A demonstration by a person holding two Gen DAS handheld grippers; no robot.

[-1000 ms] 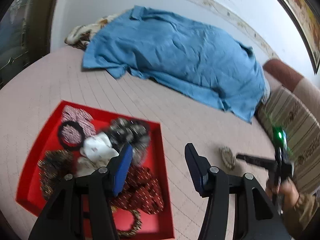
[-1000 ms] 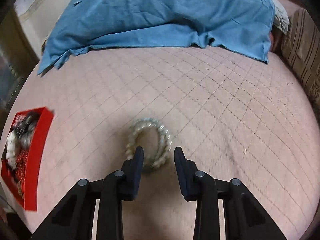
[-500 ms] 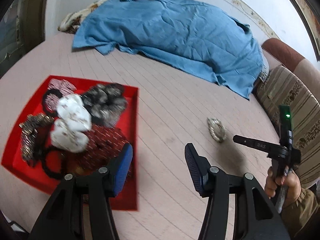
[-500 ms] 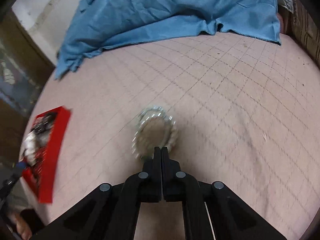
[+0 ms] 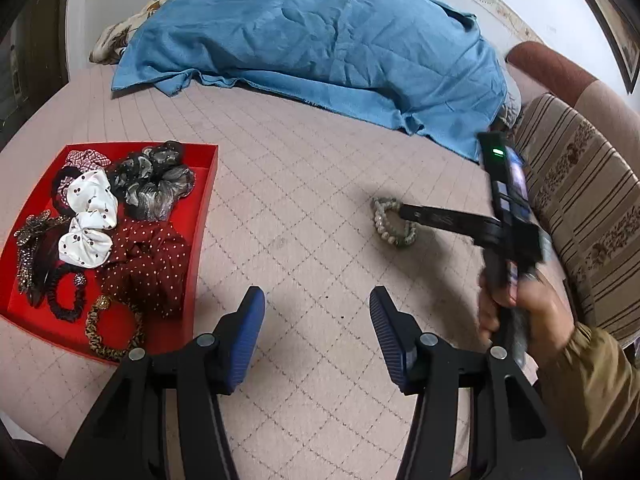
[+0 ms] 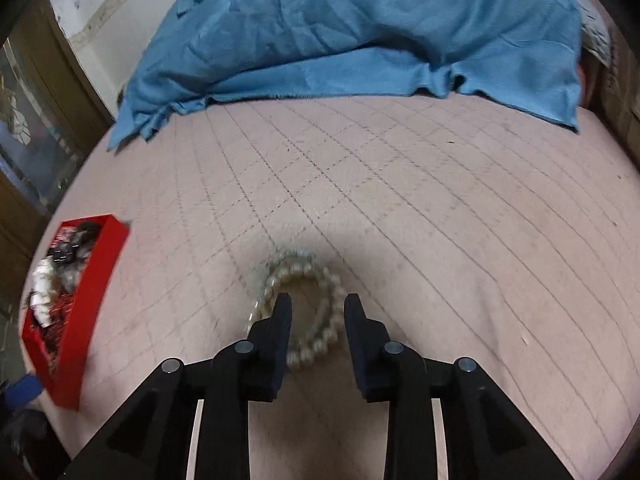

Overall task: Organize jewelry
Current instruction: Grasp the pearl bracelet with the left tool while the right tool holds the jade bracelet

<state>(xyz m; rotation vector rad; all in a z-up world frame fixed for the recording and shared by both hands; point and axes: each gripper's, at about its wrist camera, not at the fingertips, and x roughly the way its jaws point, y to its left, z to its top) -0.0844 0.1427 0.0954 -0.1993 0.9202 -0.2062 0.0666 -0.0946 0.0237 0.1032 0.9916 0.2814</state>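
While your right gripper [image 6: 314,312] is opening its jaws over the pearl bracelet [image 6: 304,304], you are wanting one finger inside the loop and one outside, so the closing pinch catches the strand; the beads are lying on the quilted pink bed [image 6: 420,208], their right side passing between the jaws, unpressed; your left gripper [image 5: 316,320] is hovering half open and empty beside the red tray [image 5: 202,216] of scrunchies.
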